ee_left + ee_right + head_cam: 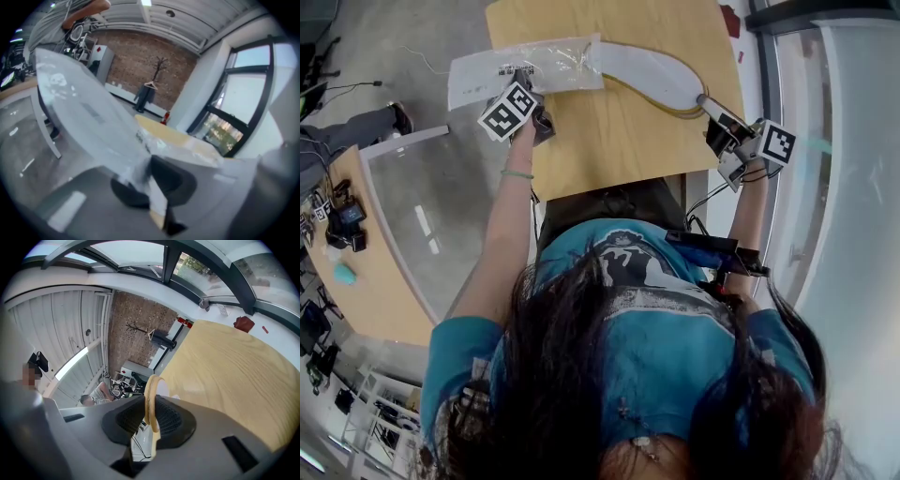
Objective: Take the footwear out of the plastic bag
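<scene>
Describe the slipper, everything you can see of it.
The slipper is flat and thin, white with a tan rim. It hangs over the wooden table, one end clamped edge-on in the right gripper, the other at the mouth of the clear bag, which the left gripper pinches. Whether its tip is inside, I cannot tell.

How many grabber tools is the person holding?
2. The left gripper, at the left edge of the table, pinches the plastic bag; the right gripper, at the right edge, pinches the white slipper.
</scene>
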`<move>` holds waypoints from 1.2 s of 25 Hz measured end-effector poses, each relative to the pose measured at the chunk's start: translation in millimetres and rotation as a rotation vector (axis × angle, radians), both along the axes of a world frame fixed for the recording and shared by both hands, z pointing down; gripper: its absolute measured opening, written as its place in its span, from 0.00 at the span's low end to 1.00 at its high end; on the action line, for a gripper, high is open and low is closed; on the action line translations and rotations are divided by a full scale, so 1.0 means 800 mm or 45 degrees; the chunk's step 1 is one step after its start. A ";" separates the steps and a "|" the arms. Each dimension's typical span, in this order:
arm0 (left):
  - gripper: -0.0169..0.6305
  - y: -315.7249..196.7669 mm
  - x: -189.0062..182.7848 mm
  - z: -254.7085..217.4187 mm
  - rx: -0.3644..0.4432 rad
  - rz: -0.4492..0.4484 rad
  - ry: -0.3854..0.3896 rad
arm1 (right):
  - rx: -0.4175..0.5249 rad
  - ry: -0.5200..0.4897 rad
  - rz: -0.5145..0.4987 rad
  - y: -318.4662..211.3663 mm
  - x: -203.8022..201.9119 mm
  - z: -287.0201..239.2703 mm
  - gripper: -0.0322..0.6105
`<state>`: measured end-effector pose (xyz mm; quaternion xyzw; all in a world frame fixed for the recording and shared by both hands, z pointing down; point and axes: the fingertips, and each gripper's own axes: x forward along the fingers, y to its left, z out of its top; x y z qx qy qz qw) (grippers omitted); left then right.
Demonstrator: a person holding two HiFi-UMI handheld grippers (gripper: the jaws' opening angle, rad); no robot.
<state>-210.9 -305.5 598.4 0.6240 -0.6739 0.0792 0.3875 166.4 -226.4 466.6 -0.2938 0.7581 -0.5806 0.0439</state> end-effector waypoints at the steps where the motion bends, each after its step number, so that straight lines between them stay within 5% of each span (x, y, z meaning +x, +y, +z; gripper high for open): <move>1: 0.02 0.000 -0.001 0.001 -0.002 -0.006 -0.012 | 0.006 -0.003 0.006 -0.001 0.003 -0.003 0.16; 13: 0.02 0.012 -0.031 0.022 -0.064 -0.129 -0.025 | 0.089 0.018 0.115 -0.017 0.022 -0.037 0.16; 20: 0.02 0.011 0.012 0.029 -0.066 -0.075 0.052 | 0.174 -0.140 0.136 -0.032 0.020 -0.073 0.16; 30: 0.02 0.006 0.140 0.034 -0.051 -0.122 0.521 | -0.022 -0.526 0.097 -0.047 -0.089 -0.033 0.16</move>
